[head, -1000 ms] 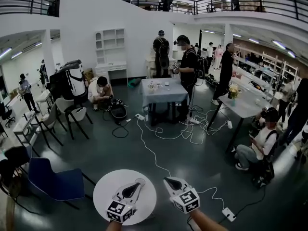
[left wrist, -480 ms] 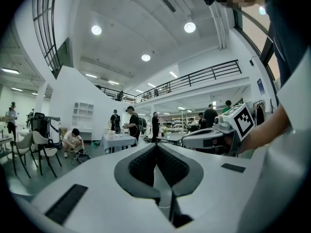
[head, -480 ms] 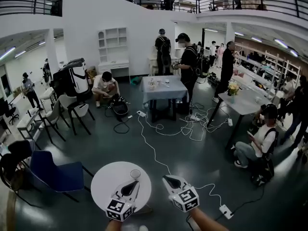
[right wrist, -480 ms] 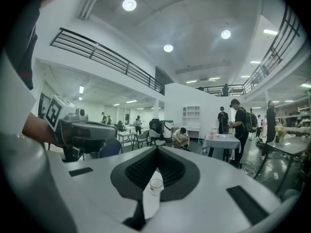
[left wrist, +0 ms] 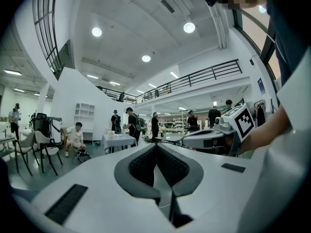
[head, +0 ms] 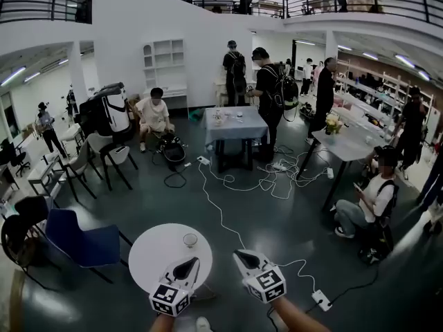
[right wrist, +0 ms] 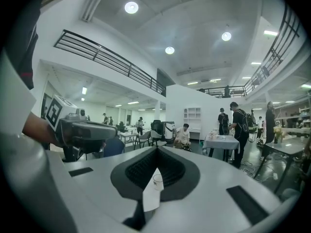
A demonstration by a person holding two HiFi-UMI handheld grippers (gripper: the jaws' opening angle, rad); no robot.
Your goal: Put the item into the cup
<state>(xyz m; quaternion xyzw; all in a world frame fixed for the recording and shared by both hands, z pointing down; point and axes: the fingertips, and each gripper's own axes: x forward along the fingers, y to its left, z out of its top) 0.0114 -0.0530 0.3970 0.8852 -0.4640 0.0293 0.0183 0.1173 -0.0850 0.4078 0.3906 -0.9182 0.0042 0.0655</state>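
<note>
1. Checking the head view: the cup (head: pixel 190 240) is standing upright, mouth up, on the round white counter (head: pixel 156 254), toward the side nearest the claws. I judge this is keeping its opening free for a drop from above. The left claw (head: pixel 194 262) is hanging over the counter's near edge, just short of the cup and not touching it. The right claw (head: pixel 237 254) is hanging beside the counter, over the floor (head: pixel 291 220), and angling toward the cup. No item meant for the cup is showing on the counter or anywhere else I can pick out.

2. Left gripper view: the jaws are sitting together, tips meeting, with nothing pinched between them. Only a pale sliver is showing through the hollow behind the tips. The claw is pointing level across the room, so the cup is not appearing here. The right claw's marker cube (left wrist: pixel 241 122) is showing at the right.

3. Right gripper view: these jaws are also appearing closed tip to tip and empty. Through the hollow, the cup (right wrist: pixel 156 179) and a wedge of the white counter are showing, so I judge this claw is lining up on the cup. The cup is looking clear, and I am seeing nothing inside it.

4. Writing: only the black-and-white square patterns on each marker cube are showing. No brand, label or readable text is appearing on the cup, the counter or the claws.
</note>
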